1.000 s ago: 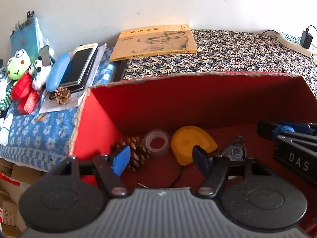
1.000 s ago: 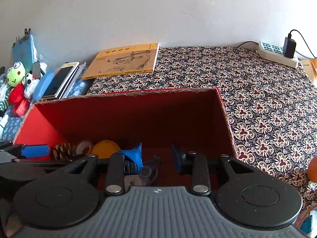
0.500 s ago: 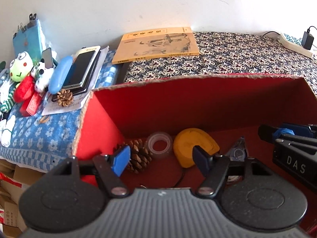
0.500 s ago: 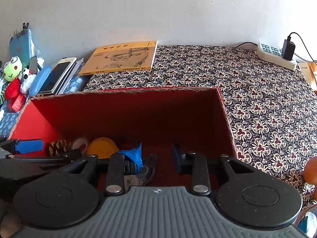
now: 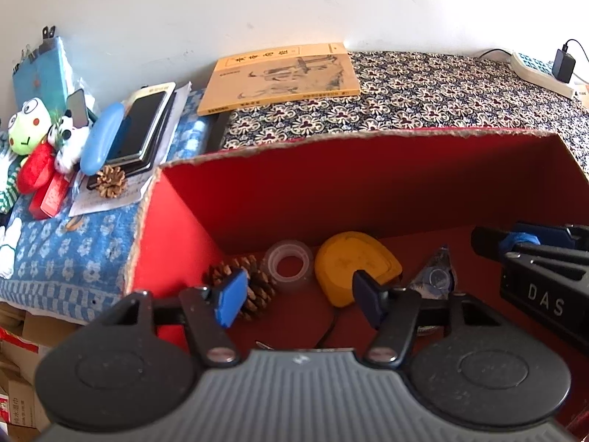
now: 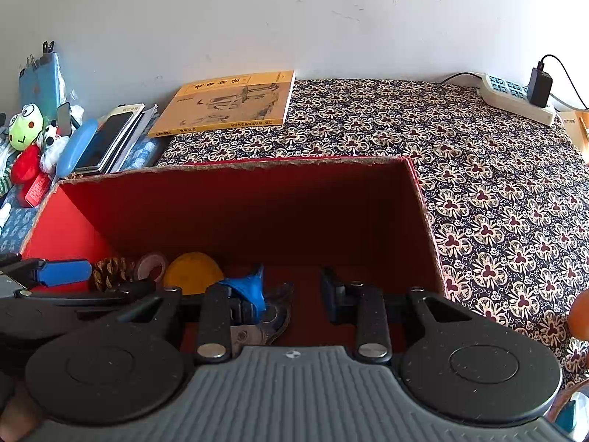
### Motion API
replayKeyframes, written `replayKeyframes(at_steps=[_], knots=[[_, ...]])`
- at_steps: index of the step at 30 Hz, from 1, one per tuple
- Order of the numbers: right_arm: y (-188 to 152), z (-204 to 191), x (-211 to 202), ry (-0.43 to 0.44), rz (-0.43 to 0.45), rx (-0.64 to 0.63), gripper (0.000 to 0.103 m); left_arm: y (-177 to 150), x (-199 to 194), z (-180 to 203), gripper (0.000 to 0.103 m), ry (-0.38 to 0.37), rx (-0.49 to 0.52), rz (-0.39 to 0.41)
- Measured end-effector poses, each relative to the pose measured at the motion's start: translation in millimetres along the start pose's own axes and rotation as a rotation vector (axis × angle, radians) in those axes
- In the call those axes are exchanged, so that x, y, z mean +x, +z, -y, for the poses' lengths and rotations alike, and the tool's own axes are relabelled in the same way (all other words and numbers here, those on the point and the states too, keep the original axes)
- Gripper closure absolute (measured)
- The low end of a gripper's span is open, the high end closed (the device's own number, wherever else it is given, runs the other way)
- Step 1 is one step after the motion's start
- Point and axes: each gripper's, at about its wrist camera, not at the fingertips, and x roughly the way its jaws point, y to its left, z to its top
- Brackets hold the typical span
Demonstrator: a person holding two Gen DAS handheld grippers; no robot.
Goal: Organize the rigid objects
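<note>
A: Right gripper [image 6: 294, 289]?
B: Jaws stood apart, empty, over the red box [image 6: 235, 199].
A: Inside it?
B: Pine cone [image 6: 108, 272], tape roll [image 6: 151, 266], yellow disc [image 6: 193, 272] along the back wall. Left gripper's blue pad [image 6: 64, 272] poked in at left.
A: Outside?
B: Yellow book [image 6: 228, 105], power strip [image 6: 515, 97] lay on the patterned cloth [image 6: 497, 191]; frog plush [image 6: 24, 127] sat far left.

front of the red box [image 5: 368, 191] hidden behind the gripper bodies, pine cone [image 5: 254, 287] half covered by a blue finger pad, dark clipper-looking thing [image 6: 272, 316] mostly blocked so can't tell what it is, orange round thing [image 6: 579, 316] cut off at the right edge, book [image 6: 228, 103] title too small to read
</note>
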Motion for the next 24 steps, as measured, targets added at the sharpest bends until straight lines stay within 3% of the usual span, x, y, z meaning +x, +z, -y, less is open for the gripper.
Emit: replayKeyframes(at_steps=[24], knots=[[-0.1, -0.4, 0.0, -0.004, -0.002, -0.004, 0.088, 0.3, 0.7, -0.8, 0.038, 0.006, 0.004, -0.003]])
